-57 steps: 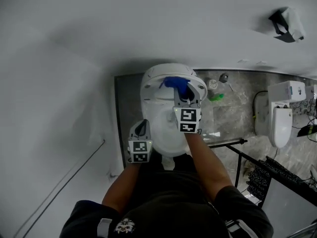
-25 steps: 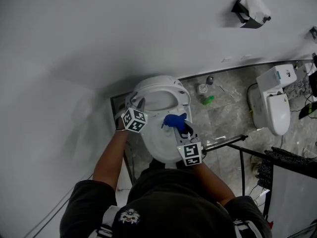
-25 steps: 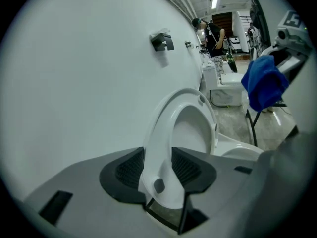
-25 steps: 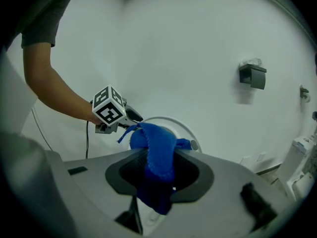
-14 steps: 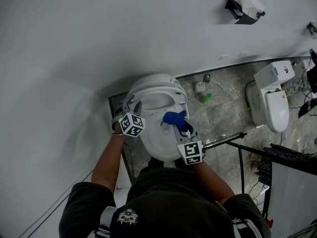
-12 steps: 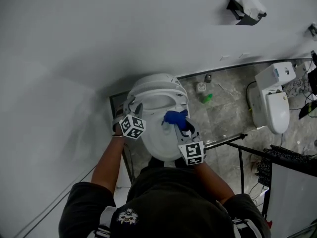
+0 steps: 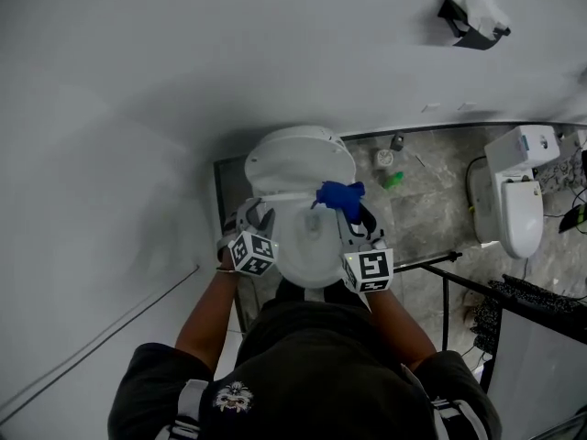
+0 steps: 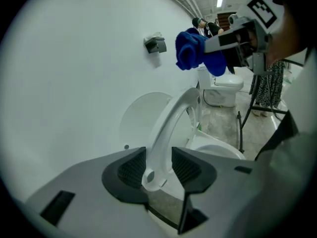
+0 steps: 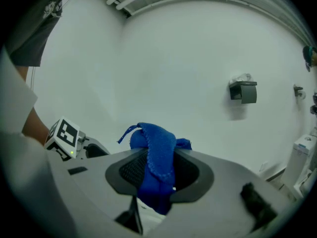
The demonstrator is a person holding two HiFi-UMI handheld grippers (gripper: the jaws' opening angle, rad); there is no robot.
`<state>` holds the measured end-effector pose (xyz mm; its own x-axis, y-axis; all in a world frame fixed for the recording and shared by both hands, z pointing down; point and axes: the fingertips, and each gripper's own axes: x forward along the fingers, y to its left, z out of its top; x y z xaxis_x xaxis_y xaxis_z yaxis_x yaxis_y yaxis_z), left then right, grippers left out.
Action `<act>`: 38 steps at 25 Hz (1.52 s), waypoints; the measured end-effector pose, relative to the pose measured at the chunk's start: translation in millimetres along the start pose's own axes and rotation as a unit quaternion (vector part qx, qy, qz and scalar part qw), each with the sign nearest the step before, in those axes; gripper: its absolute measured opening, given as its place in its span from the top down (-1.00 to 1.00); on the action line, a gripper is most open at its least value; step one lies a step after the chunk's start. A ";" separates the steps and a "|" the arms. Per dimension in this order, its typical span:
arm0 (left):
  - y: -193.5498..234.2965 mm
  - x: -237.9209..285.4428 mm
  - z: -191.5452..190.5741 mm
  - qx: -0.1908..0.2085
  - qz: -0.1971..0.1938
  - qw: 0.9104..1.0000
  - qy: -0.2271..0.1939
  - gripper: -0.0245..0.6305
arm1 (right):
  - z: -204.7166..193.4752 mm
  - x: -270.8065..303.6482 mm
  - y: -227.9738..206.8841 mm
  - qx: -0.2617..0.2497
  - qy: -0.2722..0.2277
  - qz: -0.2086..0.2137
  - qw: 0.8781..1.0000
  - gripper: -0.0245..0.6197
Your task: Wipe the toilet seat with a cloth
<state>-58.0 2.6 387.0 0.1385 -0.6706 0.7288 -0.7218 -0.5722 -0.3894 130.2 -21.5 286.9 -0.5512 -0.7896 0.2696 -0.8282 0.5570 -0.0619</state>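
White wall [image 7: 183, 81] behind | toilet [image 7: 307, 250] with lid [image 7: 298, 159] raised toward the wall | toilet seat [image 8: 174, 115] tilted off the bowl, apparently part-raised | left gripper [image 8: 157, 158], jaws clamped on the seat's rim | right gripper [image 9: 157, 168] over the bowl's right side, jaws pinching bunched blue cloth [image 9: 156, 150], clear of the seat | paper holder [image 7: 472, 16] on the wall

No words, numbers, brands or signs can be read on anything in view.
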 end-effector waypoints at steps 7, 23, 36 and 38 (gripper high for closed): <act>-52.7 -32.3 -30.4 -0.094 -0.003 0.995 0.030 0.43 | -3.9 -7.2 0.7 0.006 -0.001 0.028 1.000 0.54; -148.0 -62.4 -93.3 -0.196 -0.065 0.974 0.098 0.43 | -72.9 -17.0 24.2 0.006 0.072 0.095 0.993 0.54; -235.0 -52.5 -167.8 -0.225 -0.216 0.934 0.173 0.51 | -124.0 12.6 55.7 0.007 0.121 0.085 0.989 0.54; -249.3 -46.3 -180.0 -0.244 -0.231 0.924 0.183 0.53 | -134.3 17.6 59.4 0.005 0.129 0.085 0.988 0.54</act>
<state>-6.6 261.3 551.7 0.3339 -0.1518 0.9303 -0.8756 -0.4156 0.2464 84.8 32.3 417.1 -0.6396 -0.5919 0.4905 -0.7272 0.6727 -0.1364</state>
